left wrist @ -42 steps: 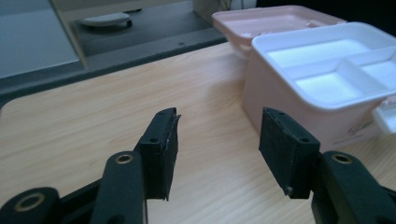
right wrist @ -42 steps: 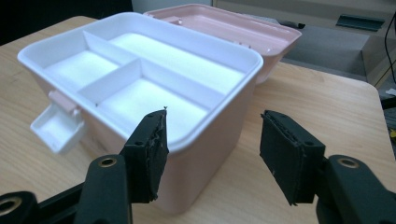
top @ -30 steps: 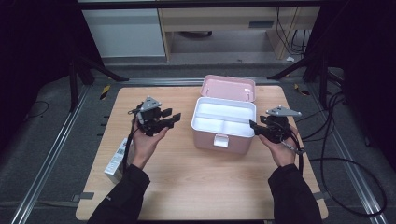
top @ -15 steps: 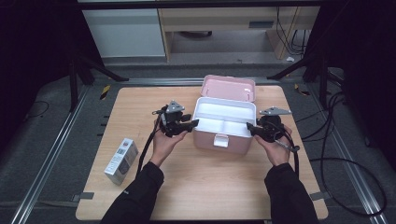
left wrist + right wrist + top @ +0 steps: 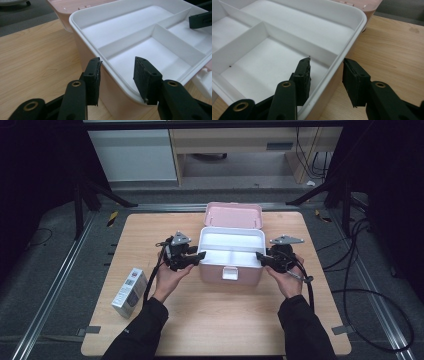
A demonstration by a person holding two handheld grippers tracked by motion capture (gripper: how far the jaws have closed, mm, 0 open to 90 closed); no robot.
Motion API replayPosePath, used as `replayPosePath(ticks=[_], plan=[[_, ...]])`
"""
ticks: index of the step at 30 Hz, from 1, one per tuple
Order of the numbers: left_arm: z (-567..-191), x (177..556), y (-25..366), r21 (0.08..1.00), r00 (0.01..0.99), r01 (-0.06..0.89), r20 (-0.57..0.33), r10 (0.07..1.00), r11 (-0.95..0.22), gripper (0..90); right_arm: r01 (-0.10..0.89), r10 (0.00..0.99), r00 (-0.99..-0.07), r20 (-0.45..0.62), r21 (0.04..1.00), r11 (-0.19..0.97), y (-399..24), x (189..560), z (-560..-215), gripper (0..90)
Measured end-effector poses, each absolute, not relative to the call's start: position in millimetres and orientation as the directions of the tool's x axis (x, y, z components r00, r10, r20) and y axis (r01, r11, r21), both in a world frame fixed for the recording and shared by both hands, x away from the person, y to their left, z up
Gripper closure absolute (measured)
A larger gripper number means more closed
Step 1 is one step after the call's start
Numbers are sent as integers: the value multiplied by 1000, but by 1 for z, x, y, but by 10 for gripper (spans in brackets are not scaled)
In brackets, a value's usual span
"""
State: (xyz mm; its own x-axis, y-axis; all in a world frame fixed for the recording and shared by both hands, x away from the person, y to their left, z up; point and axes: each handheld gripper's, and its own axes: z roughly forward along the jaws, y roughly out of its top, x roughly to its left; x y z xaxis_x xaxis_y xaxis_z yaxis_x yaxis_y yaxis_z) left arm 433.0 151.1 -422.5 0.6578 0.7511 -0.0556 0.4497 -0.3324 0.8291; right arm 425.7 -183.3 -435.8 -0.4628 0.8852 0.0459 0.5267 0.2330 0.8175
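Observation:
A pink box (image 5: pixel 215 274) stands mid-table with its lid (image 5: pixel 233 214) swung back, and a white divided tray (image 5: pixel 231 242) sits in its top. My left gripper (image 5: pixel 199 257) (image 5: pixel 117 66) straddles the tray's left rim (image 5: pixel 75 22), one jaw outside the pink wall and one inside. It is open, with gaps beside the pads. My right gripper (image 5: pixel 260 258) (image 5: pixel 326 66) straddles the right rim (image 5: pixel 359 17) the same way. Its jaws have just been closing with the rim between them, and the pads stand clear of it. The tray's compartments are bare.
A small white-and-grey carton (image 5: pixel 129 292) lies at the wooden table's (image 5: pixel 215 325) left edge. The right gripper's jaw tip (image 5: pixel 200 20) shows across the tray in the left gripper view. Cables trail off the table's right side, and dark stands surround it.
My left hand has crossed from the table's left part to the box's left side. My right hand has edged in onto the right rim and its jaws have narrowed.

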Motion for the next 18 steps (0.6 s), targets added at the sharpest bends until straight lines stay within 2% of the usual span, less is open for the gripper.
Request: replayPosePath(ticks=[18], plan=[[-418, 404, 188, 810, 605, 459, 16, 796, -366, 600, 509, 848, -528, 48, 817, 271, -141, 416, -435, 589]])
